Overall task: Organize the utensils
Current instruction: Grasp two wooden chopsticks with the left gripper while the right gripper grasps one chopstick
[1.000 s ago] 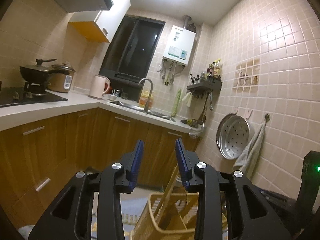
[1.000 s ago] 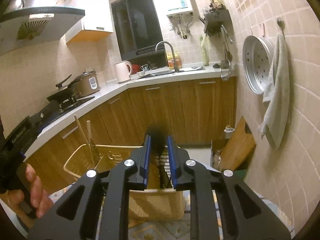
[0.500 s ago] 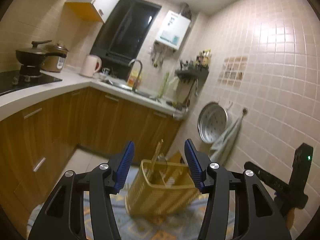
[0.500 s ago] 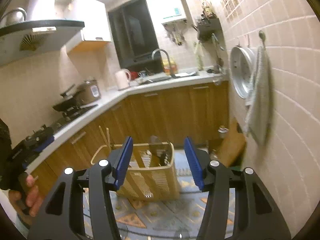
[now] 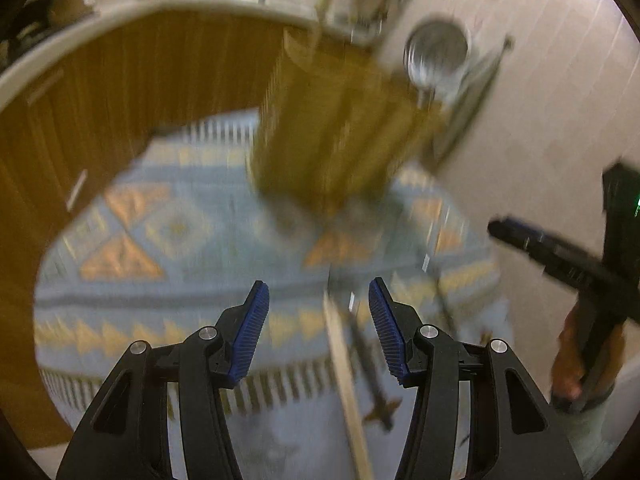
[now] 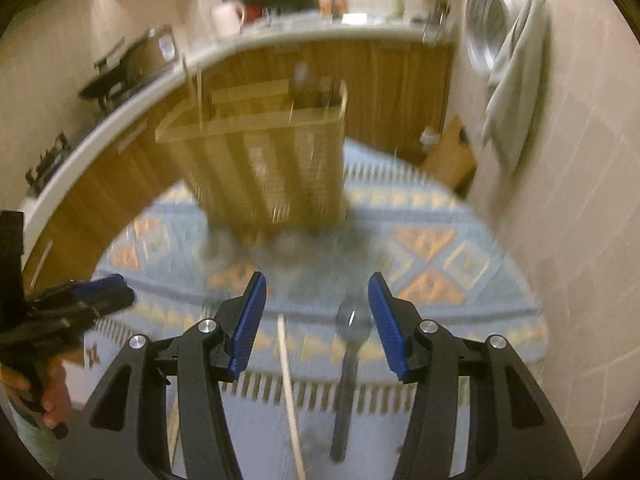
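- While both views are smeared by blur, the left gripper (image 5: 316, 328) with black arms and ribbed blue pads shows its fingers spread wide with nothing between them.
- Below its gap, a pale wooden chopstick-like stick (image 5: 346, 384) and a dark-handled utensil (image 5: 370, 368) lie side by side on the light blue rug with orange diamond and triangle patterns (image 5: 180, 232); what kind of utensil the dark one is cannot be told here.
- Beyond them, the tall yellow woven basket (image 5: 332, 136) stands on the far part of the rug, near the brown wooden cabinets (image 5: 120, 88).
- At the right edge of that view, the right gripper (image 5: 556, 252) appears, held in a hand (image 5: 576, 356).
- Seen from its own camera, the right gripper (image 6: 316, 316) has its blue-padded fingers spread apart and empty.
- Beneath it lie the pale stick (image 6: 290, 396) and a dark fork-like utensil (image 6: 348, 376), apart from each other, on the rug (image 6: 460, 248).
- Ahead, the basket (image 6: 272, 160) is upright with sticks and a dark utensil rising above its rim.
- On the tiled wall hang a round metal pan (image 6: 486, 28) and a grey towel (image 6: 516, 92).
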